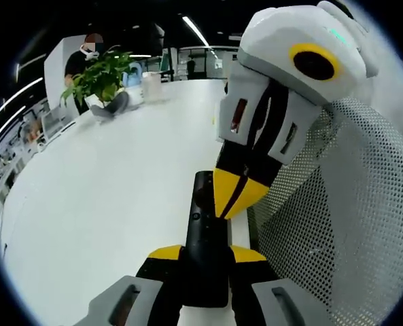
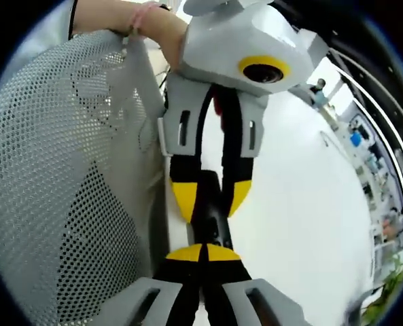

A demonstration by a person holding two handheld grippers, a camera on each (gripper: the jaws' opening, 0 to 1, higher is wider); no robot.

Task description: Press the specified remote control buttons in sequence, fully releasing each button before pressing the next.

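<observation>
A black remote control lies lengthwise between the yellow-tipped jaws of my left gripper, which is shut on it above the white table. My right gripper comes down from the upper right with its yellow tips together, touching the remote's upper face near its right edge. In the right gripper view my right gripper is shut, tips resting on the remote. The left gripper reaches in from above, clamped on the remote's sides.
A grey mesh chair back stands close beside the table edge. A potted plant and a seated person are at the table's far end. A hand holds the left gripper.
</observation>
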